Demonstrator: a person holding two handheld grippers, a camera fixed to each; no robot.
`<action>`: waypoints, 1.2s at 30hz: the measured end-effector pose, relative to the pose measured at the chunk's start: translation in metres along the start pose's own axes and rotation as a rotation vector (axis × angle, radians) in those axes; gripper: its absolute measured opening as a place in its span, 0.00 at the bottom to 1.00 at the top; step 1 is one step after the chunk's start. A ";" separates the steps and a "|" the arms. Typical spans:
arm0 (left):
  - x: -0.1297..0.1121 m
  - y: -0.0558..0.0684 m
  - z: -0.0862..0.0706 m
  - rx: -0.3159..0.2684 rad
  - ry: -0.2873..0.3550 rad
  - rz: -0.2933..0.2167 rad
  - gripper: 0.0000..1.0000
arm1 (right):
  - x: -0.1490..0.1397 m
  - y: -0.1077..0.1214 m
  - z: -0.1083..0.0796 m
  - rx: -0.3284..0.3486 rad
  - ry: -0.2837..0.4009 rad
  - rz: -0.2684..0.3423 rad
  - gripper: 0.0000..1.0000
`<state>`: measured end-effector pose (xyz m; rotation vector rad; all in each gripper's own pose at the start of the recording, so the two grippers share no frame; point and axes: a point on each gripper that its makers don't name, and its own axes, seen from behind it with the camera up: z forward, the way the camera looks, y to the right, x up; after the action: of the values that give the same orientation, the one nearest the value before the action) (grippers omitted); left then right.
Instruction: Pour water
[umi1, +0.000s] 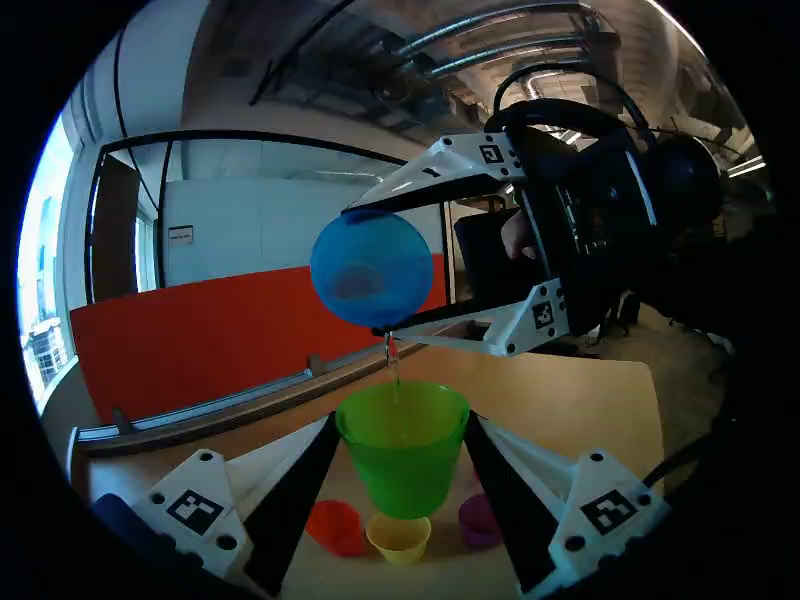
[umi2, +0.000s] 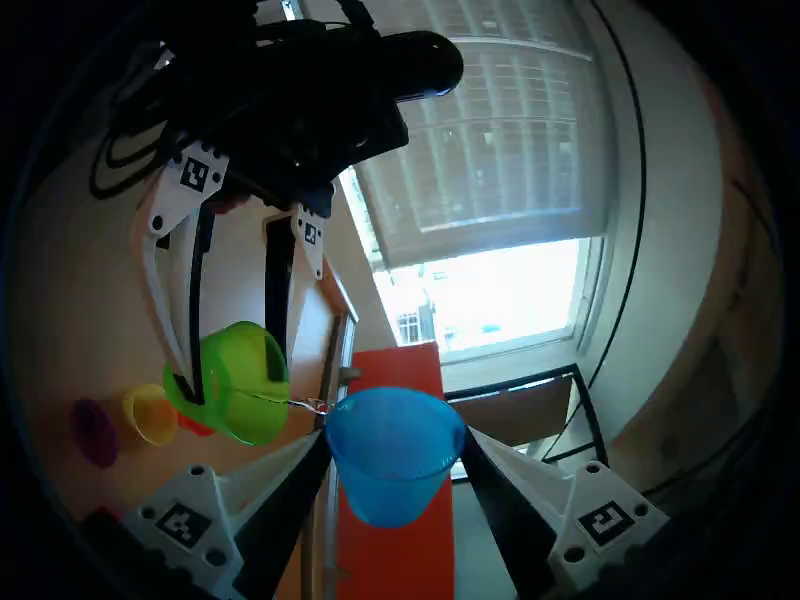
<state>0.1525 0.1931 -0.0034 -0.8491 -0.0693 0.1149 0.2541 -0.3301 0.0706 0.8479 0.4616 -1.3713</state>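
My left gripper is shut on a green cup, held upright above the table. Above it in the left gripper view, the right gripper grips a blue cup tipped toward the green one, and a thin stream of water falls from its rim into the green cup. In the right gripper view my right gripper is shut on the blue cup; a thread of water runs from its lip to the green cup, which the left gripper holds.
Small red, yellow and purple cups stand on the wooden table below the green cup. An orange wall panel lies behind the table. A bright window fills the far side of the right gripper view.
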 end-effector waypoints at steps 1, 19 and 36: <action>0.000 0.000 0.000 0.000 0.000 0.000 0.89 | 0.000 0.000 0.000 0.000 -0.001 -0.003 0.92; 0.000 0.003 0.000 -0.006 -0.004 0.007 0.89 | 0.002 0.004 -0.001 -0.007 0.001 -0.037 0.92; 0.000 0.004 0.000 -0.007 -0.001 0.007 0.88 | 0.005 0.005 -0.002 -0.015 0.005 -0.061 0.92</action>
<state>0.1527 0.1963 -0.0066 -0.8568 -0.0675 0.1214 0.2605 -0.3315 0.0671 0.8309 0.5044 -1.4204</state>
